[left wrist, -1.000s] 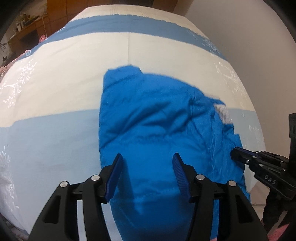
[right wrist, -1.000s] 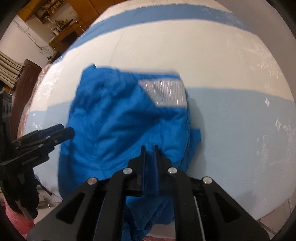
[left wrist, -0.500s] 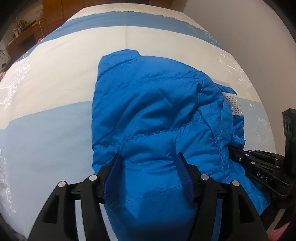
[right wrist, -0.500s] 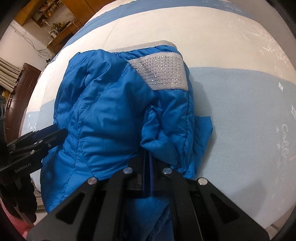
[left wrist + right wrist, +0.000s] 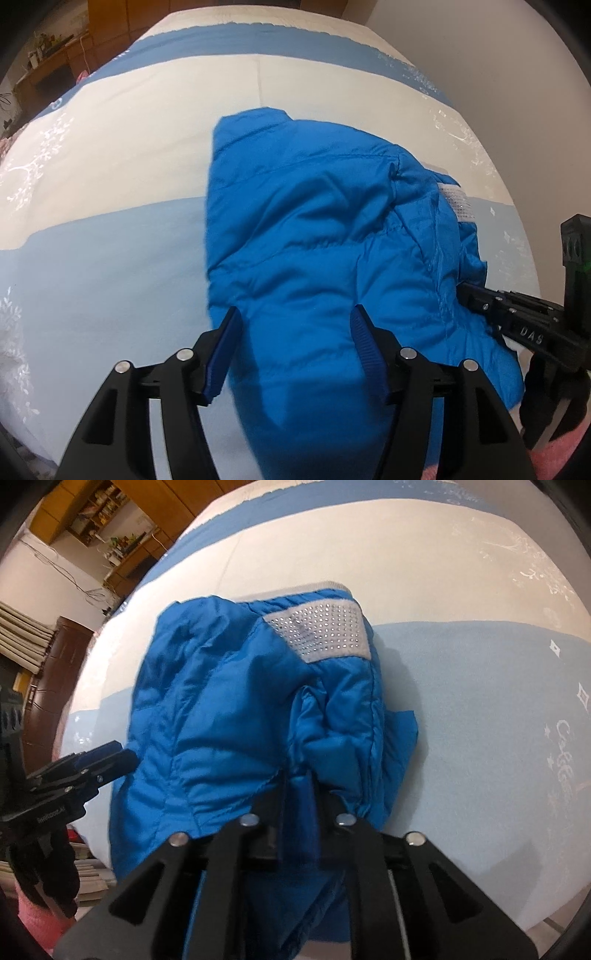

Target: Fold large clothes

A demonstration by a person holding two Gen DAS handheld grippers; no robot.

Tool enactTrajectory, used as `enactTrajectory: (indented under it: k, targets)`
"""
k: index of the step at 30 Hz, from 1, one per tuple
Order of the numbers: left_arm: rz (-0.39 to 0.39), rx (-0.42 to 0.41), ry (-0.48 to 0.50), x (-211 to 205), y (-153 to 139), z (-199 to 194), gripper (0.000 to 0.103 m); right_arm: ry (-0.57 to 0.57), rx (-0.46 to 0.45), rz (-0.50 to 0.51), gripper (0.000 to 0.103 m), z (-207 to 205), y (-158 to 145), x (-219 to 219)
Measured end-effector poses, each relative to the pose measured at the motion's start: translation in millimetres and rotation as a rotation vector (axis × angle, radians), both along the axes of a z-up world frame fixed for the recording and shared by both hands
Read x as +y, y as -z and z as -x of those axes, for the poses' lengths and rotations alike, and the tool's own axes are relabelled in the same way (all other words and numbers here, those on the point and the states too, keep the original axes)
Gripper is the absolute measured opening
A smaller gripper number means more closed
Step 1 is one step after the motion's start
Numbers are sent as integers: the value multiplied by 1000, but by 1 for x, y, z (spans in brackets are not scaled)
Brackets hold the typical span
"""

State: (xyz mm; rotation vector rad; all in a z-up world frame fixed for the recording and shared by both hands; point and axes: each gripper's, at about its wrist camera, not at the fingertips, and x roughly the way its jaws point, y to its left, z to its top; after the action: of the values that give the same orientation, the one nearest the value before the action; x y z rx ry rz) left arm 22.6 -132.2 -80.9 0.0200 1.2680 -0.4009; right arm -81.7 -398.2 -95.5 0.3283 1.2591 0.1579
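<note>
A bright blue padded jacket [image 5: 325, 236] lies bunched on the bed, with a grey studded band [image 5: 325, 631] on its far right part. My left gripper [image 5: 295, 332] is open, hovering over the jacket's near edge with its jaws spread above the cloth. My right gripper [image 5: 299, 786] is shut on a fold of the jacket [image 5: 229, 716] at its near right edge. The right gripper also shows in the left wrist view [image 5: 517, 314], at the jacket's right side. The left gripper shows in the right wrist view [image 5: 92, 764], at the jacket's left edge.
The bed cover [image 5: 110, 177] has cream, light blue and darker blue bands. A plain wall [image 5: 498, 48] runs along the bed's right side. Wooden furniture and shelves [image 5: 110, 524] stand at the far left. The bed's near edge is just below the grippers.
The jacket has been drawn nearer and bunched up over the last second. The right gripper stays shut on its fold. The left gripper stays open over the near edge.
</note>
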Motion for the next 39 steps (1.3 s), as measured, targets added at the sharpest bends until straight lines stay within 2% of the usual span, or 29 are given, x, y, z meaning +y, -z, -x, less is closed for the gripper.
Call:
enactTrajectory:
  k: [5, 9, 11, 16, 25, 27, 31, 35, 39]
  targets:
    - [3, -7, -1, 18, -11, 14, 64, -14, -29, 1, 36, 18, -19, -1]
    - [19, -15, 8, 32, -19, 26, 70, -13, -52, 48, 58, 25, -32, -2]
    - [30, -13, 14, 35, -21, 29, 72, -10, -56, 70, 61, 30, -35, -5]
    - [37, -8, 26, 38, -21, 32, 75, 11, -46, -12, 78, 29, -29, -17]
    - [64, 27, 23, 40, -10, 26, 76, 53, -9, -160, 88, 34, -12, -41]
    - [76, 35, 31, 41, -7, 25, 79, 57, -1, -193, 90, 33, -8, -44]
    - [109, 75, 19, 46, 5, 17, 81, 76, 19, -297, 92, 29, 8, -53]
    - [176, 118, 4, 53, 16, 8, 85, 101, 66, -423, 94, 27, 30, -62]
    - [267, 166, -8, 60, 33, -2, 88, 82, 78, -478, 96, 23, 44, -63]
